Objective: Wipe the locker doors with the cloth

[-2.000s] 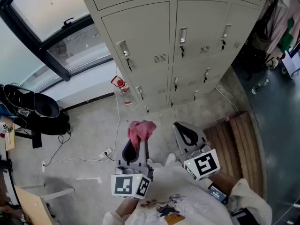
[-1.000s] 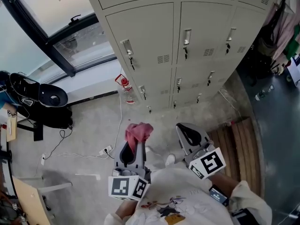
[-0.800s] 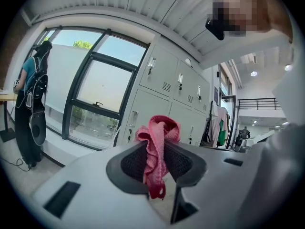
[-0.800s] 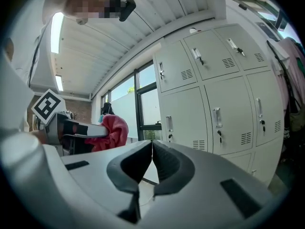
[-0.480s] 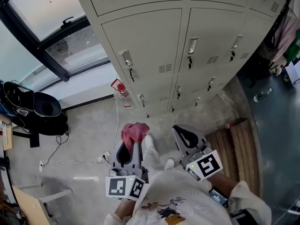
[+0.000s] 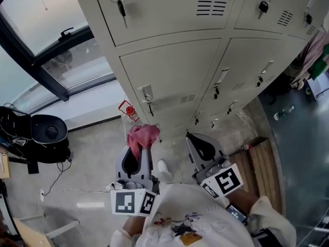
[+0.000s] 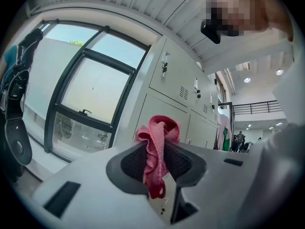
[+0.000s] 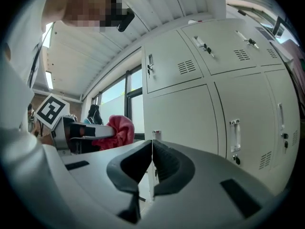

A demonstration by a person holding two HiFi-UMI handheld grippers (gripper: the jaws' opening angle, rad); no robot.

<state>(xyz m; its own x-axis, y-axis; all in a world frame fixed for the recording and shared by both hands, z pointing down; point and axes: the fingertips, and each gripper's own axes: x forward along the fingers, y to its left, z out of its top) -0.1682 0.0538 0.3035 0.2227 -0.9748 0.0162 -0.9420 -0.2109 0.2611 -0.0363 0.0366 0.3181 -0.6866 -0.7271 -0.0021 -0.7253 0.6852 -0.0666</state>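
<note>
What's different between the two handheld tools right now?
The left tool is clamped on a pink cloth; the right tool is shut, empty. The left tool is nearer the window, the right tool nearer the wooden bench. Both point toward the lockers.

The head view looks steeply down at the lockers (image 6: 169, 71); both gripper views face them from below.

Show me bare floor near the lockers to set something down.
Bare floor lies between the black bags, the window wall and the left tongs. Crowded: red bottle by the lockers, wooden planks at right.
</note>
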